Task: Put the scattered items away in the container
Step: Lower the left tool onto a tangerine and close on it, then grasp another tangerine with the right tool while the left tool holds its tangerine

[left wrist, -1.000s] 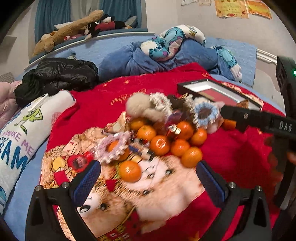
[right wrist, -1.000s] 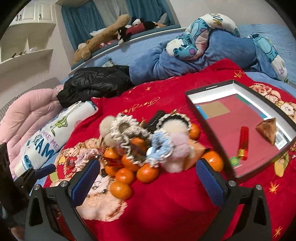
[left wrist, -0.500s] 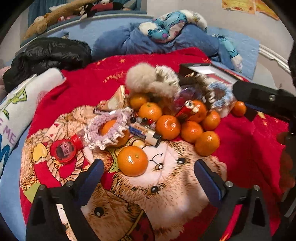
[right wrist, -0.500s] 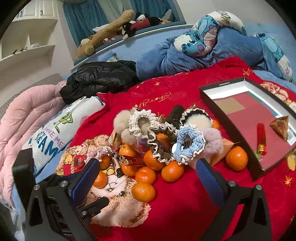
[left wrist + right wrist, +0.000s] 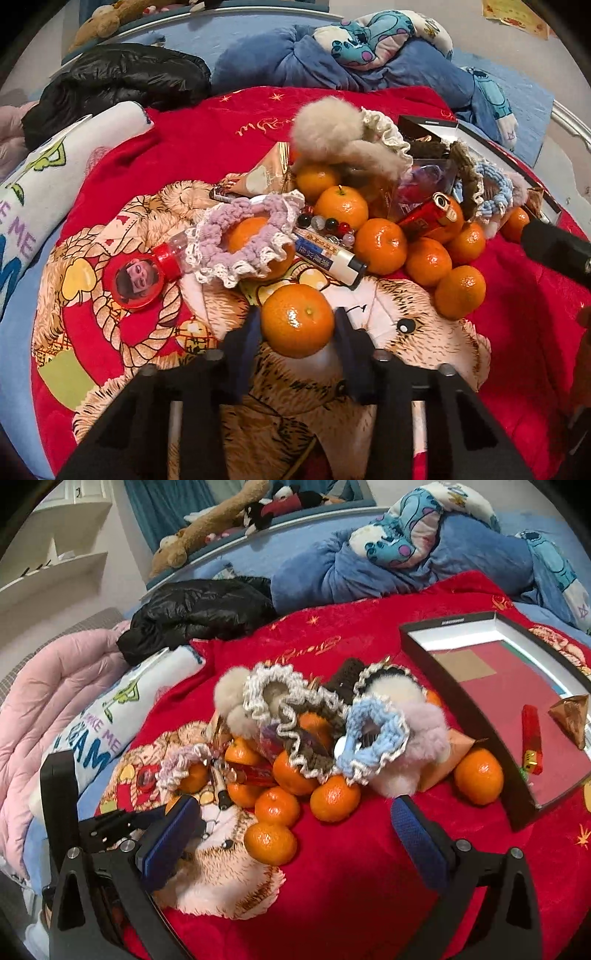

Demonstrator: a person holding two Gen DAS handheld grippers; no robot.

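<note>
left gripper (image 5: 297, 325) angled down over a plush red printed blanket (image 5: 229, 122), jaws closing, dark blue pads touching both sides of a glossy, dimpled round orange tangerine (image 5: 297, 325) at the near edge of the pile. right gripper (image 5: 291, 823) jaws wide, nothing between them. shallow black rectangular box (image 5: 458, 701) holds a red tube (image 5: 531, 738) and a brown pyramid packet (image 5: 572, 716).

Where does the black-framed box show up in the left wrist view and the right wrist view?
Left wrist view: only a corner of the black-framed box shows at upper right, behind the pile.
Right wrist view: the box fills the right side, open, on the red blanket.
Shared landmark: the blue crocheted scrunchie, lying between pile and box.
</note>
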